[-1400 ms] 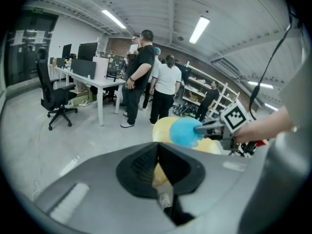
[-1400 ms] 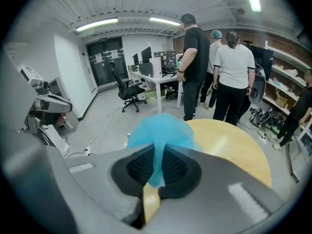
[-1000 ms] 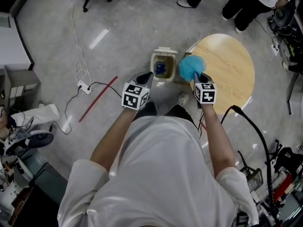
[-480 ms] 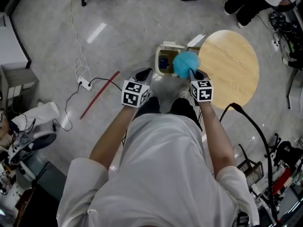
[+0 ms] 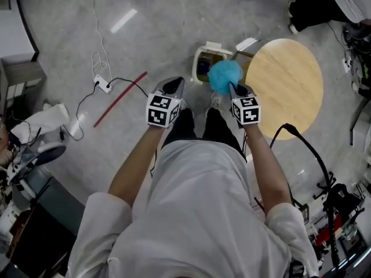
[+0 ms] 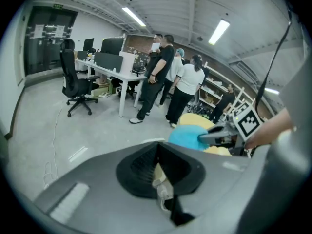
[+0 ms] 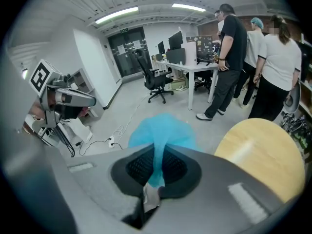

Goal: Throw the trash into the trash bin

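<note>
1. So far the blue trash (image 5: 225, 76) is not in the trash bin (image 5: 200, 54). In the head view it hangs over the side of the bin nearest the round counter (image 5: 287, 88), clear of the floor.
2. We judge the carry about done. What is left is letting go over the opening.
3. Our right gripper (image 5: 233, 87) has its jaws pressed together on a fold of the blue trash, and the bulk of it puffs out beyond the tips.
4. Our left gripper (image 5: 174, 83) hovers just left of the bin. Its jaws are closed together, and we can make out nothing gripped in them.
</note>
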The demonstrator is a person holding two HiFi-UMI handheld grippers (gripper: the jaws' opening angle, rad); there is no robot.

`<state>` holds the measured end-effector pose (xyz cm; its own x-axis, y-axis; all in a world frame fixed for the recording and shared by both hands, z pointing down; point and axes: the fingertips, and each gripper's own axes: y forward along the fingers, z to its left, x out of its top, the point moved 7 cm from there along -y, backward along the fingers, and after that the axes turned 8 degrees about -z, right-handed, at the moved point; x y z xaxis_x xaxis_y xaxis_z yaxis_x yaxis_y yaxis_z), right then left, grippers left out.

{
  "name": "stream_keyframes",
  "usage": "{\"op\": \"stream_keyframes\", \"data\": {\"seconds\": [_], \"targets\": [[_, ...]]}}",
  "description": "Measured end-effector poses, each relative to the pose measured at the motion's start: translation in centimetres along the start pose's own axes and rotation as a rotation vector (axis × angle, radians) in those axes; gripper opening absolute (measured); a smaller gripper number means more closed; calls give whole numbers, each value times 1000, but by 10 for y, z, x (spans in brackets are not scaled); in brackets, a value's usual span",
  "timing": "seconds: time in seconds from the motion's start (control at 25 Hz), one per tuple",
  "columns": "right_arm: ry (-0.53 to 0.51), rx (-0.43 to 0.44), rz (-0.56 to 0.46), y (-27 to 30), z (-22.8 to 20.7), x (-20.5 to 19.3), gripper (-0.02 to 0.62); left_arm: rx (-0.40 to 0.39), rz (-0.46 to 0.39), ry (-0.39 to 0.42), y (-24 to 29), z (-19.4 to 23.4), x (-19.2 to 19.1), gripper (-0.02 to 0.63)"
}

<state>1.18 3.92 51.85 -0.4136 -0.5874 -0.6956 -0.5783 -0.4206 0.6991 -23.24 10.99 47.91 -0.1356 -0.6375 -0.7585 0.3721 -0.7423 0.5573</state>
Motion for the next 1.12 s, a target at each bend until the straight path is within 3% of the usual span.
{"op": "stream_keyframes", "data": {"seconds": [0.52, 1.12], "targets": [[-14, 101, 78, 45, -24, -22, 5, 89, 37, -94, 42, 13, -39, 3], [17, 190, 138, 128, -30, -66, 5, 123, 50, -179, 88, 36, -78, 3]]}}
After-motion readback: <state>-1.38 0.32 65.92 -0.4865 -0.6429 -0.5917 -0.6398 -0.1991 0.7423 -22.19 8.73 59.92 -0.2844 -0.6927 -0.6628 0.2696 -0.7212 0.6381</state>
